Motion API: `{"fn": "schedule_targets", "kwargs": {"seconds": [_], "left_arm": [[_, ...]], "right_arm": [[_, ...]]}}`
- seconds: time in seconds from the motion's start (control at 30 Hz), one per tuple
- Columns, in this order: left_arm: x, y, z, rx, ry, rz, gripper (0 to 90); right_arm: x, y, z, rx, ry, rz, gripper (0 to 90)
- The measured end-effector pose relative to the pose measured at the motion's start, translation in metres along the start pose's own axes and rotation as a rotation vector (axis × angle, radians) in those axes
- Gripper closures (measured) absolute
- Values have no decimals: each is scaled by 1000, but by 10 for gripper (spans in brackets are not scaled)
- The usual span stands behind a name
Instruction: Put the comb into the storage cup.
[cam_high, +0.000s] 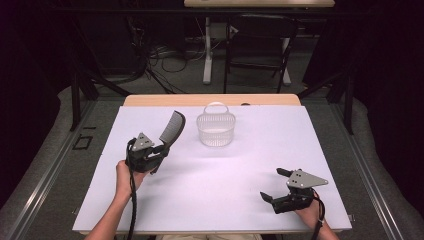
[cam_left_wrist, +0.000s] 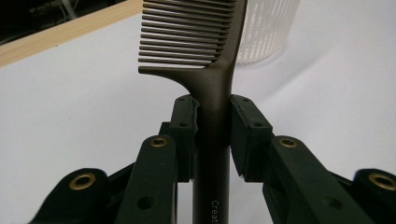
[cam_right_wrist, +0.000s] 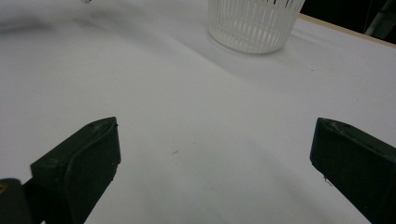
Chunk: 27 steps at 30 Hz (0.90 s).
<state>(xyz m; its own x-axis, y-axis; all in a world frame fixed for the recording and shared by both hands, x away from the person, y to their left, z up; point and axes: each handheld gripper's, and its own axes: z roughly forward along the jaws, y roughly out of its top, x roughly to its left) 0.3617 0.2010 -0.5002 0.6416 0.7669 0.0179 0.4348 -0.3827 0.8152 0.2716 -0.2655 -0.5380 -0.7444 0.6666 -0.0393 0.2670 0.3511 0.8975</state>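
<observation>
Toward the left edge of the white table (cam_high: 210, 200), the left gripper (cam_high: 161, 148) clamps the handle of a dark comb (cam_high: 172, 127), whose toothed end rises tilted toward the far edge. A white slatted basket (cam_high: 216, 131) stands near the middle of the far edge, just right of the comb. By the near right corner, the right gripper (cam_high: 274, 185) has its jaws spread wide, holding nothing.

The basket (cam_high: 216, 131) stands at the table's (cam_high: 210, 200) far middle, the comb (cam_high: 172, 127) just left of it.
</observation>
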Motion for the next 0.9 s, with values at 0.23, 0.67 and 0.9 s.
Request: {"fn": "schedule_targets", "kwargs": {"seconds": [0.23, 0.67, 0.9], "left_arm": [[1, 0, -3, -41, 21, 2, 721], [-3, 7, 2, -91, 39, -5, 721], [-2, 9, 3, -108, 55, -7, 721]], "right_arm": [[-1, 0, 3, 3, -3, 3, 19], [-1, 0, 0, 4, -8, 4, 20], [0, 0, 1, 8, -6, 0, 20]]}}
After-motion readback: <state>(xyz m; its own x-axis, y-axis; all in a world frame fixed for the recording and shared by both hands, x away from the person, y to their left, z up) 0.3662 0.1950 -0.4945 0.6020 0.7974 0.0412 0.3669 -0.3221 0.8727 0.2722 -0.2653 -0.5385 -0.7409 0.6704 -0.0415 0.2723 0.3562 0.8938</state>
